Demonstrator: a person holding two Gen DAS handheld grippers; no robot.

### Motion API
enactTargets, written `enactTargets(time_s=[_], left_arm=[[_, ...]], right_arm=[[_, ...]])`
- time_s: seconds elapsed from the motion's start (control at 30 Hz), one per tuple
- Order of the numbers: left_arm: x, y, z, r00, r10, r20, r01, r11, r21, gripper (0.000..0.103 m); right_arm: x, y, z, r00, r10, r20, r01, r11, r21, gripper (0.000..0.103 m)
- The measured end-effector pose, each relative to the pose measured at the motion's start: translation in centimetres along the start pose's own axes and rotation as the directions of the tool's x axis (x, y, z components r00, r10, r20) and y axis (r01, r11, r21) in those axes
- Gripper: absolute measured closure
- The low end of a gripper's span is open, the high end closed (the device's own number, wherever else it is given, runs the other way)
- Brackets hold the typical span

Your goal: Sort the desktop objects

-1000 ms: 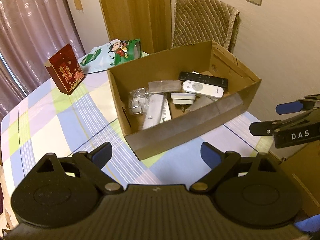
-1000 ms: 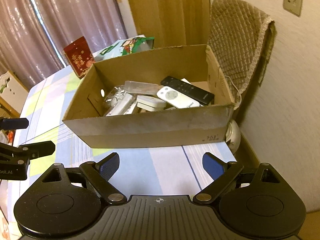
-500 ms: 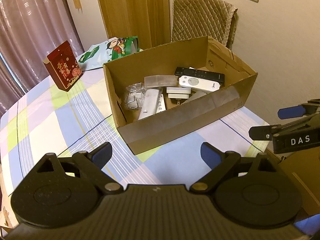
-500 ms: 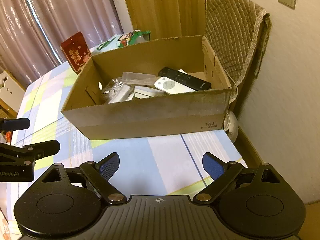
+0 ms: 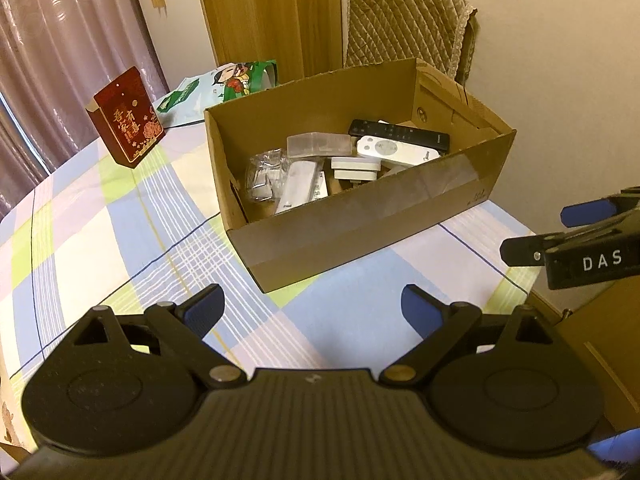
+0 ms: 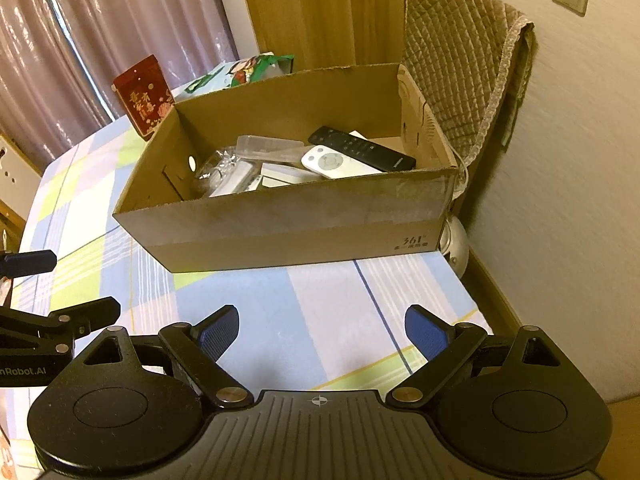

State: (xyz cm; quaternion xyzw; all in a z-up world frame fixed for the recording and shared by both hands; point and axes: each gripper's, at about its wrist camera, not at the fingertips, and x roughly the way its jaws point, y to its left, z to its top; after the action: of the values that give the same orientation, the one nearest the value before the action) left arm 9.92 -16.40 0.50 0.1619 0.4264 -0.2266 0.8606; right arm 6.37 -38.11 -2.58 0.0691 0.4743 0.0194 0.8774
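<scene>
An open cardboard box (image 5: 360,216) (image 6: 296,220) stands on the checked tablecloth. Inside lie a black remote (image 5: 398,134) (image 6: 362,148), a white remote (image 5: 394,151) (image 6: 332,162), a clear plastic case (image 5: 318,144) (image 6: 270,146), a white adapter (image 5: 356,166), a long white device (image 5: 298,186) and a crinkled plastic bag (image 5: 264,174). My left gripper (image 5: 314,310) hovers open over the cloth in front of the box, nothing between its fingers. My right gripper (image 6: 322,330) is open too, empty, near the table's right front. Each gripper shows at the edge of the other's view.
A red gift box (image 5: 126,118) (image 6: 144,96) stands upright at the far left of the table. A green printed bag (image 5: 224,86) (image 6: 244,70) lies behind the cardboard box. A chair with a quilted cover (image 5: 408,28) (image 6: 460,60) stands against the wall beyond.
Both views have drawn back a little from the box, which now sits slightly farther and higher in frame. The jaws of both grippers stay equally wide.
</scene>
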Motion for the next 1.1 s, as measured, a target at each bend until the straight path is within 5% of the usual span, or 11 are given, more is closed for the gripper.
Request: enactTargets(time_s=[0.57,1.1], left_arm=[[0.0,1.0,-1.1,0.999,0.022,0.032,-0.021,0.999,-0.041,0.009],[0.8,0.5,-1.1,0.999,0.01,0.045,-0.011,1.0,0.013,0.009]], right_arm=[[1.3,0.9,-0.2,1.0,-0.005,-0.014,0.005,1.0,-0.013,0.01],[2.1,0.6,0.0,0.999,-0.014,-0.039,0.013,1.0,-0.009,0.01]])
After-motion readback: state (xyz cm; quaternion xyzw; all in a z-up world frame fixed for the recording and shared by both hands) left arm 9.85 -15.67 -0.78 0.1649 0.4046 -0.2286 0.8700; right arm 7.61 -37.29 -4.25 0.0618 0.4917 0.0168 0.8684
